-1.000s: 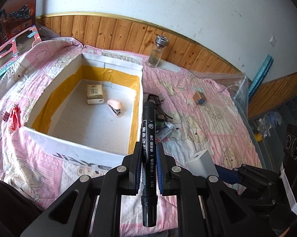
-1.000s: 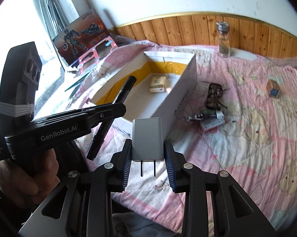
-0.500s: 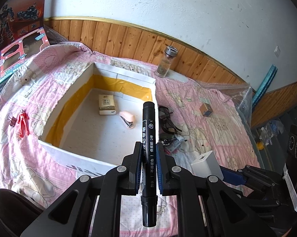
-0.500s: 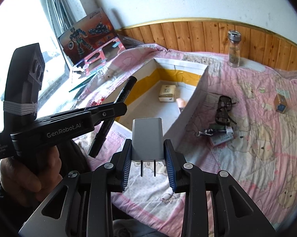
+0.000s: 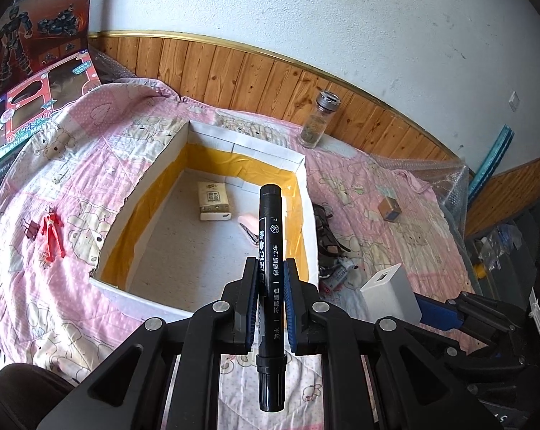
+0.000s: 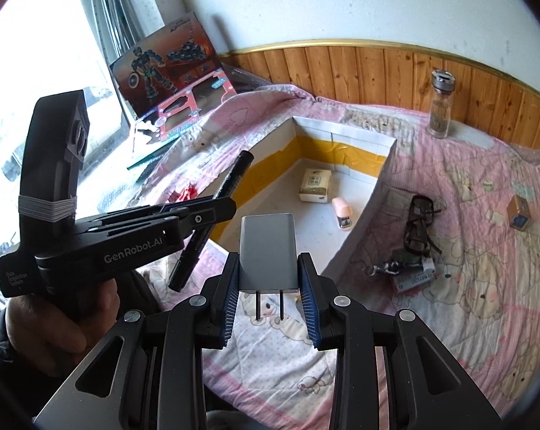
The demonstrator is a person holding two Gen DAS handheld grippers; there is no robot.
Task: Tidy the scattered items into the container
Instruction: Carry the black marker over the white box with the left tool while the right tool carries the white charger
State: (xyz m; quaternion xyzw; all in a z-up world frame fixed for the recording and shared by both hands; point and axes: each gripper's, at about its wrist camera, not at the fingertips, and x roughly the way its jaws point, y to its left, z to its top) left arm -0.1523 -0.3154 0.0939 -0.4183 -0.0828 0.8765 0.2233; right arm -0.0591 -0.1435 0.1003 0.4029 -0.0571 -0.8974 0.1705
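Pink quilt under everything, wood panelling behind. Landmark is the white box, yellow tape inside. Left of it: red figure on the quilt. Inside it: tissue pack and pink stapler. My left gripper is clamped on the black marker, held short of the near wall, tip pointing over the floor. My right gripper is clamped on the white charger, prongs toward me, near the box's front right corner. Right of it: glasses, small cube, jar. Plan: carry both past the near wall, lower, release over bare floor short of the stapler, so nothing rolls or bounces out.
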